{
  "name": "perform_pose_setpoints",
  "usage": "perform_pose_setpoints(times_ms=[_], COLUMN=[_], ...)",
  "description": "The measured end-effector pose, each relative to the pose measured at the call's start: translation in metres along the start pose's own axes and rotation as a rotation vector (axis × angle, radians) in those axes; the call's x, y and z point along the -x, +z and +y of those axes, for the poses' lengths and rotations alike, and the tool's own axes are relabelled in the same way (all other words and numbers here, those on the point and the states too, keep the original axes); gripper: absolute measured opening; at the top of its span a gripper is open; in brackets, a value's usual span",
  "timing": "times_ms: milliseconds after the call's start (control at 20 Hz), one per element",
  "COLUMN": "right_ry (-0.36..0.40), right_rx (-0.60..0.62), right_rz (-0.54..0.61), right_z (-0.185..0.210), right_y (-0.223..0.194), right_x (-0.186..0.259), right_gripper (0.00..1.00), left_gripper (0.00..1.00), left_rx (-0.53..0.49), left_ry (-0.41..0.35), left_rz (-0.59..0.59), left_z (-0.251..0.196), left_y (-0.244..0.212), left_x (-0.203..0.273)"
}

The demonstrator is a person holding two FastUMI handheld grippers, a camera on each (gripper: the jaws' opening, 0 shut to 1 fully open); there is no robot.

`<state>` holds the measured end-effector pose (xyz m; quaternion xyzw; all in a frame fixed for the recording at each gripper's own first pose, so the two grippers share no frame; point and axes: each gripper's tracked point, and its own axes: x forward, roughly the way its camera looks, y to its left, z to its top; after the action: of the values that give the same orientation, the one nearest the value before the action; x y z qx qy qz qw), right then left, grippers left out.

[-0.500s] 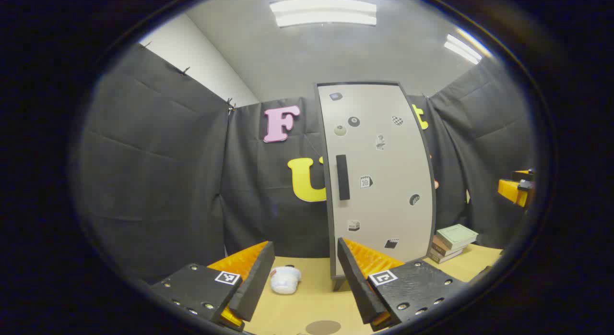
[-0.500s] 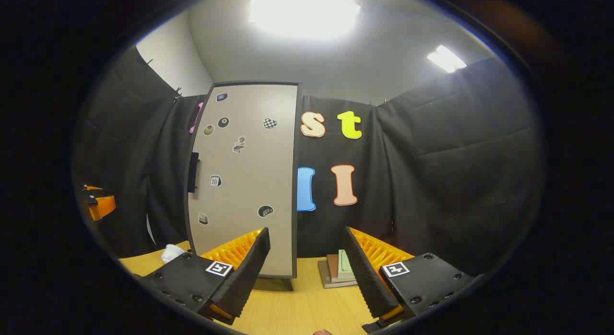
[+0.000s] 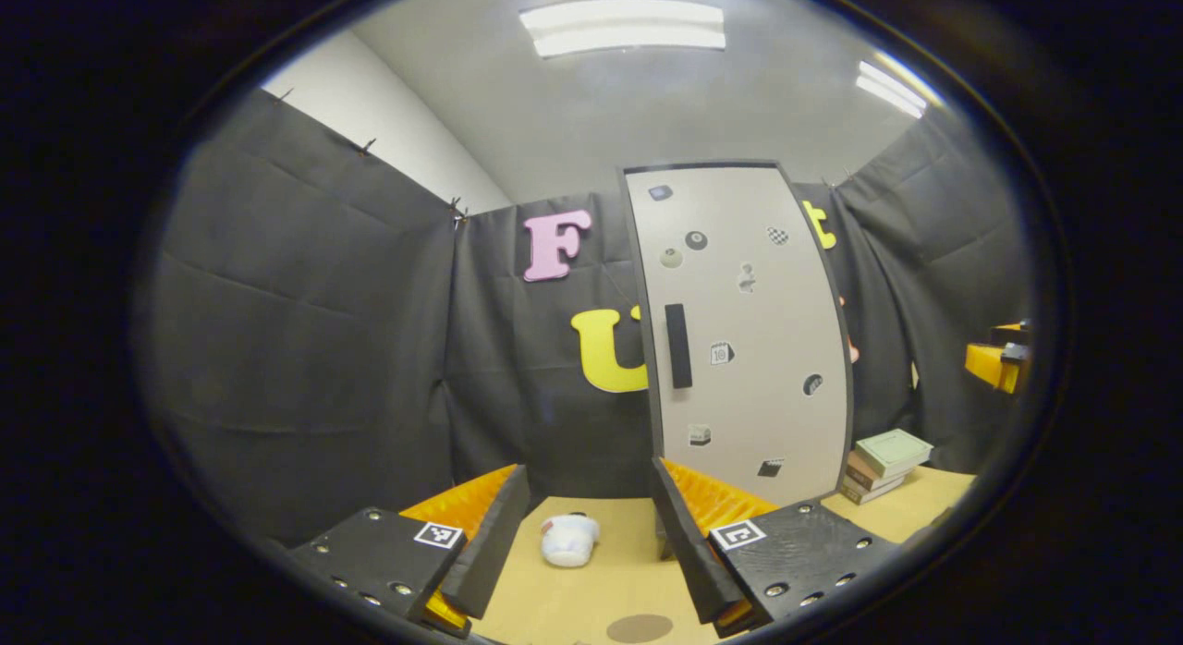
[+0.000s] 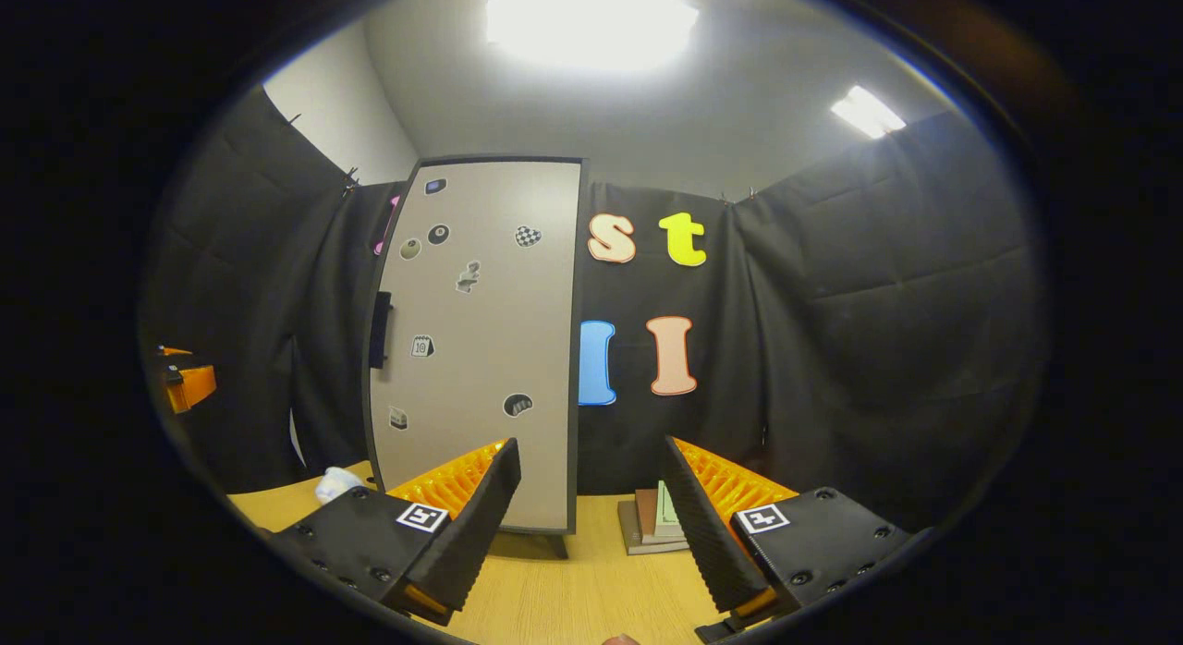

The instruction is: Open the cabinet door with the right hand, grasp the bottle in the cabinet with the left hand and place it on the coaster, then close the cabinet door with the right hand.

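Grey-white and stickered, the tall cabinet door [image 4: 476, 340] stands shut, so the bottle you want is presumably behind it, unseen. Your right gripper [image 4: 587, 511] and left gripper [image 3: 587, 525] both hover with jaws spread, holding nothing. Aim for the black bar handle [image 4: 380, 329] near the door's left edge; pull crookedly and the cabinet could shift toward the stacked books [image 4: 652, 520].

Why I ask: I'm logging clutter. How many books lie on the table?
3, in one stack on the table right of the cabinet: green book on top, brown book beneath, grey book at the bottom. Thinner ones may be hidden.
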<state>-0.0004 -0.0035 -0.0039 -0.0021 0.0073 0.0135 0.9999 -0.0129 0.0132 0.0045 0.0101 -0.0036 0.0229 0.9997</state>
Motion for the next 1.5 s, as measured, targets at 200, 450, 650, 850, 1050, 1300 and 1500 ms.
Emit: perform_pose_setpoints(times_ms=[200,450,650,850,1050,1300,1500], right_ry=[0.000,-0.006,-0.005,0.006,0.038,0.110,0.154], right_rx=[-0.007,-0.012,-0.012,-0.005,0.003,-0.016,-0.041], right_rz=[0.013,0.012,0.011,0.009,0.011,0.002,0.007], right_z=[-0.007,-0.017,-0.024,-0.030,-0.035,-0.034,-0.020], right_y=[-0.004,-0.005,-0.004,-0.004,-0.006,-0.003,0.001], right_x=[0.000,0.002,0.002,0.004,0.002,-0.010,-0.022], right_gripper=[0.97,0.96,0.96,0.96,0.96,0.98,0.96], left_gripper=[0.81,0.81,0.81,0.82,0.81,0.82,0.82], left_rx=[0.008,-0.003,-0.007,0.014,0.030,0.000,0.007], left_ry=[0.000,-0.004,-0.006,-0.003,0.016,0.074,0.088], left_rz=[0.014,0.001,-0.010,-0.004,0.004,0.003,0.021], left_z=[-0.004,-0.010,-0.018,-0.028,-0.038,-0.042,-0.041], left_y=[-0.003,0.003,0.008,0.006,0.004,0.006,0.000], left_x=[0.004,0.005,0.009,0.010,0.014,0.023,0.024])
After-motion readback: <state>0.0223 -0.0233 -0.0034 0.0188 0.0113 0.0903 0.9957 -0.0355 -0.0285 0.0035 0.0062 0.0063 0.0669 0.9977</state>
